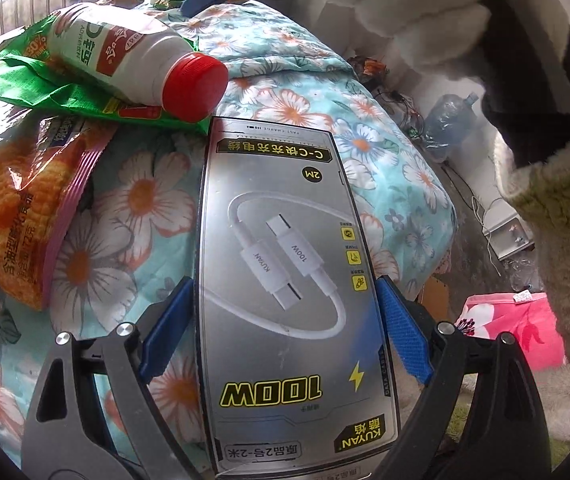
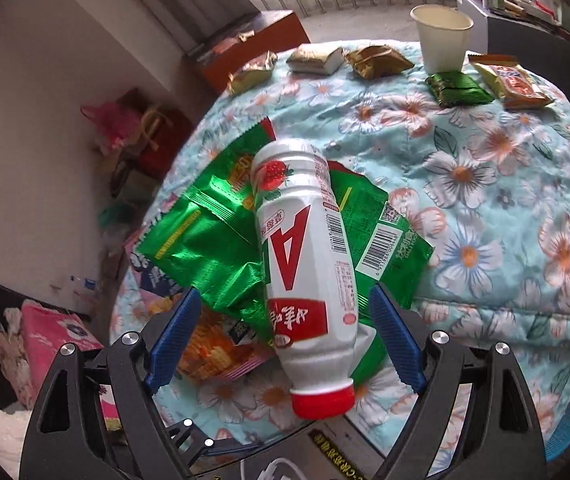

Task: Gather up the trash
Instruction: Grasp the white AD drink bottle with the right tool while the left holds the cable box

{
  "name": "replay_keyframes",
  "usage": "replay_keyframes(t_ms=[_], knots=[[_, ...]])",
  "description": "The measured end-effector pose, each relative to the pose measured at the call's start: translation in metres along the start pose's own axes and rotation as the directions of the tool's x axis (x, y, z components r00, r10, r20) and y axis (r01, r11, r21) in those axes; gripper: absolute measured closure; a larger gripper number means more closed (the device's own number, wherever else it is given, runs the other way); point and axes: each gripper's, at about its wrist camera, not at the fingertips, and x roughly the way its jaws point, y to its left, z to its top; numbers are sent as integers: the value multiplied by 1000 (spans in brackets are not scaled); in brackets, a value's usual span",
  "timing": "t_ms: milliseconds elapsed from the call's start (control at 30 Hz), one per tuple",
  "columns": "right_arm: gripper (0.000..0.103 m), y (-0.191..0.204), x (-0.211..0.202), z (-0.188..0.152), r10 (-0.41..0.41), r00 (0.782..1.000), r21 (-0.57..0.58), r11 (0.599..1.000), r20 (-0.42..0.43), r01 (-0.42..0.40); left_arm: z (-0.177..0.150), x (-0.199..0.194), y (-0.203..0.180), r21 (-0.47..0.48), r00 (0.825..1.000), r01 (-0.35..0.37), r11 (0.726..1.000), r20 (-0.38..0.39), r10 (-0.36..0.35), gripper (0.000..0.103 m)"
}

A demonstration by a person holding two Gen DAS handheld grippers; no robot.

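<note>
While the left tool point(image 1: 285, 316) squeezes a grey cable box point(image 1: 289, 280) between its blue fingers point(image 1: 169, 328), the right tool point(image 2: 283, 336) is spread wide around a white bottle point(image 2: 305, 264) and not touching it. That bottle, with a red cap point(image 2: 322, 400), lies on a green snack bag point(image 2: 213, 248). An orange chip bag point(image 1: 9, 216) sits just beside. All rest on a flowered blanket point(image 2: 485, 200). Farther back stand a paper cup point(image 2: 443, 40) and small wrappers point(image 2: 459, 88).

Between left jaws: grey-and-black cable box point(image 1: 289, 280), yellow lettering. Between right jaws: white bottle point(image 2: 305, 264), red cap; beneath, shiny green wrapper point(image 2: 209, 248); turquoise floral quilt point(image 2: 505, 200).
</note>
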Motion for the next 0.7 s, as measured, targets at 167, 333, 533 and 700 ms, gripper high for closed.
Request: replay_keyframes(t_ms=[167, 333, 533, 700], knots=[[28, 4, 28, 6, -80, 994, -26, 997, -71, 79, 0, -2, 6, -9, 999, 41, 999, 4, -41, 18], [40, -8, 25, 7, -72, 996, 29, 997, -45, 73, -1, -4, 9, -20, 998, 68, 997, 8, -68, 18], [41, -36, -8, 3, -104, 995, 102, 990, 8, 102, -5, -7, 12, -31, 997, 79, 996, 20, -78, 18], [41, -70, -53, -22, -114, 991, 201, 975, 67, 99, -6, -8, 14, -40, 997, 79, 996, 24, -79, 18]])
